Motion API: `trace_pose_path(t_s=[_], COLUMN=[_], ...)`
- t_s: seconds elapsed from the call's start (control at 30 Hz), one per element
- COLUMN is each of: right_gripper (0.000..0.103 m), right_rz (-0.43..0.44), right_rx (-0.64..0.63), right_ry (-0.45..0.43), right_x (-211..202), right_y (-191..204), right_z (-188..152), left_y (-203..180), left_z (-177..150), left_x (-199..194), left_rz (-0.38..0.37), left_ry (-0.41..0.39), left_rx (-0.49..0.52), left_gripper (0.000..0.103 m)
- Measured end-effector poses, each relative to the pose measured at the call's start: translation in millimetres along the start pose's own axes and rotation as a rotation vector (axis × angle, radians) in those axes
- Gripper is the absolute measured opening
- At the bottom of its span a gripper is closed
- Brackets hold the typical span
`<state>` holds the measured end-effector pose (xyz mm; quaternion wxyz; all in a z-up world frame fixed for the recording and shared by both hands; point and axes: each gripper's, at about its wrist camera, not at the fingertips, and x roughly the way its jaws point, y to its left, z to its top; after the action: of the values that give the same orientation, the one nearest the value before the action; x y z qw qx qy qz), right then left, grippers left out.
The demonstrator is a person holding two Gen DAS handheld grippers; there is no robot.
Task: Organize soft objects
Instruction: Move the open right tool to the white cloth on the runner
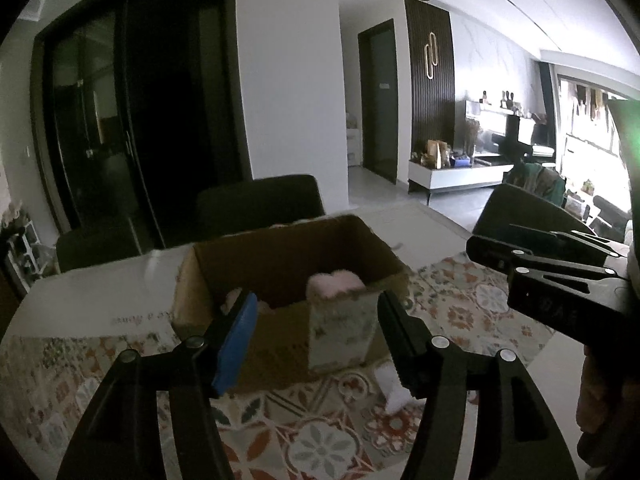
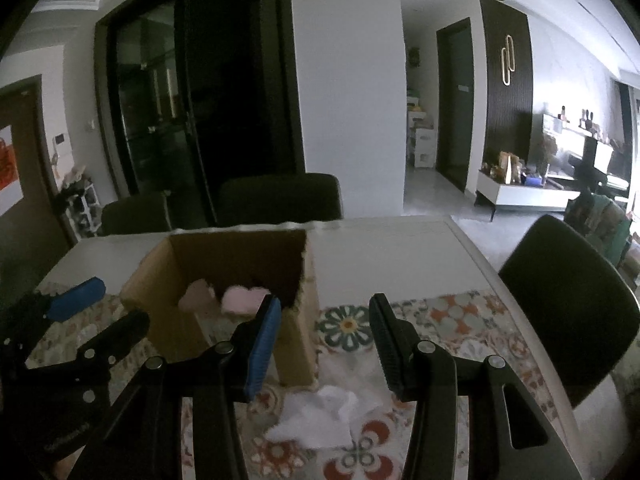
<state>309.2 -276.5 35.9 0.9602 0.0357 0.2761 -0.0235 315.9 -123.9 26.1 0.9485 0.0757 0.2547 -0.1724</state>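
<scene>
An open cardboard box (image 1: 248, 256) (image 2: 160, 312) stands on the patterned tablecloth. Inside it lie a pink fluffy item (image 1: 335, 284) (image 2: 244, 300) and a paler soft item (image 2: 195, 294). A white crumpled cloth (image 2: 320, 416) lies on the tablecloth just in front of the box's right corner; it also shows in the left wrist view (image 1: 394, 388). My left gripper (image 1: 316, 336) is open and empty, facing the box's near wall. My right gripper (image 2: 324, 344) is open and empty, hovering above the white cloth. The right gripper also shows at the right of the left wrist view (image 1: 532, 260).
The patterned tablecloth (image 2: 452, 320) covers the near part of a white table (image 2: 384, 248). Dark chairs stand behind the table (image 2: 280, 196) and at its right side (image 2: 568, 308). Beyond are dark glass doors and a living room.
</scene>
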Motion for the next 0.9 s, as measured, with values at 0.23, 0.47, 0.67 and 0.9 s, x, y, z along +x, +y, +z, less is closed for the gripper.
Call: trace_pose_path(t_s=[0.23, 0.47, 0.67, 0.9], right_gripper=[0.048, 0.048, 0.048, 0.048], right_rz=[0.021, 0.039, 0.05, 0.083], right_rx=[0.042, 0.031, 0.035, 0.007], right_ry=[0.051, 0.124, 0.179, 0.265], right_x=[4, 17, 31, 55], right_y=[-11, -8, -6, 5], right_z=[-33, -71, -93, -115], left_y=[-8, -13, -10, -4], left_z=[-32, -63, -87, -108], left_x=[0, 11, 18, 30], left_rz=[0.0, 0.023, 0.026, 0.048], left_ry=[0.051, 0.116, 0.165, 0.213], left_rx=[-0.03, -0.023, -0.042, -0.055], left_gripper=[0.062, 0.062, 0.062, 0.063])
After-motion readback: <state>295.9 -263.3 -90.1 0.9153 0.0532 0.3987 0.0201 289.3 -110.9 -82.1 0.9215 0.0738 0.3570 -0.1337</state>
